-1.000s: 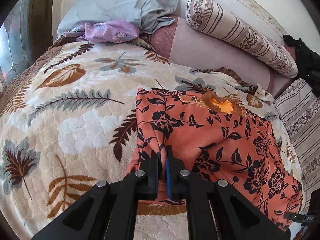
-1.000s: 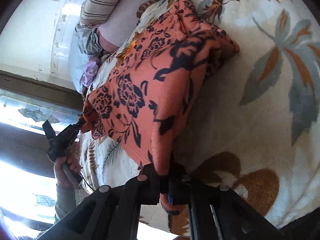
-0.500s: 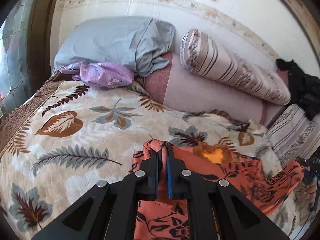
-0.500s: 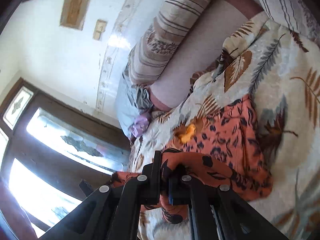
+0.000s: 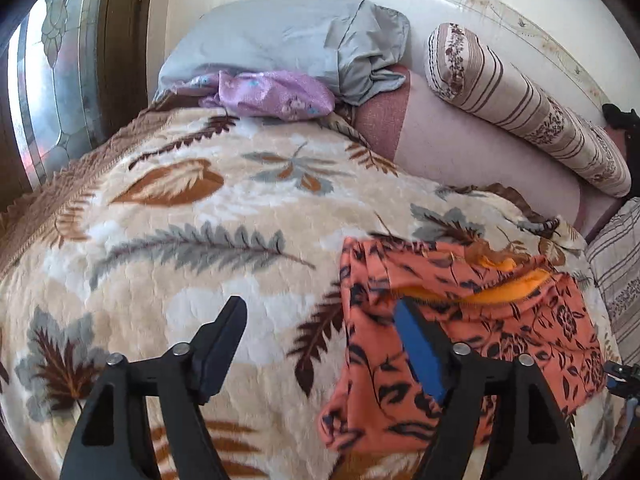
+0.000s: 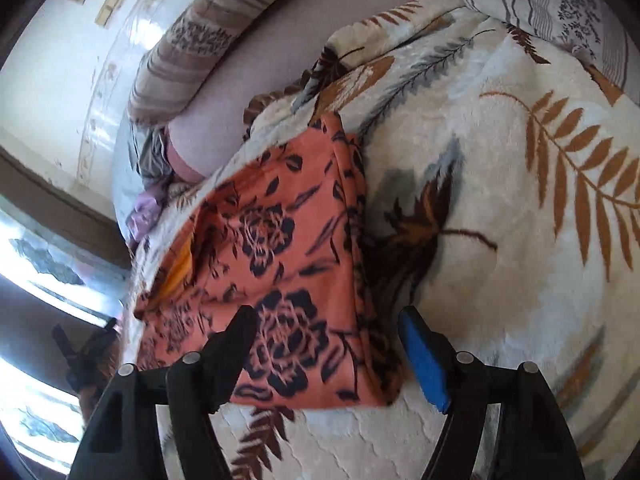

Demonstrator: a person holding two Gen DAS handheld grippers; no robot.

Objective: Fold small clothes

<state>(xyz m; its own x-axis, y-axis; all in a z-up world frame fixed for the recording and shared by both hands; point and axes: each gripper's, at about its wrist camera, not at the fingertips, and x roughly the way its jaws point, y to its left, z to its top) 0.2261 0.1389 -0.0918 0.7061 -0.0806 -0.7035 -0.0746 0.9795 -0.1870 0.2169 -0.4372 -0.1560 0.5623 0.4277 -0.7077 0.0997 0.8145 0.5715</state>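
An orange garment with black flower print [image 5: 472,332] lies folded on the leaf-patterned blanket [image 5: 200,232]; a yellow-orange inner layer shows at its far edge. My left gripper [image 5: 320,320] is open and empty, its right finger over the garment's left part. In the right wrist view the garment [image 6: 280,280] lies flat, and my right gripper [image 6: 326,334] is open and empty just above its near edge. The left gripper also shows in the right wrist view [image 6: 84,356] at the far left.
A grey pillow [image 5: 288,40] and a purple floral cloth [image 5: 272,94] lie at the bed's head. A striped bolster [image 5: 520,104] rests on a pink cushion [image 5: 480,168]. A striped pillow [image 6: 560,4] lies at the blanket's edge. A window [image 5: 44,80] stands to the left.
Both grippers were shut on the garment's edges and carried them over; now both have opened and let go, and the garment lies folded on the blanket.
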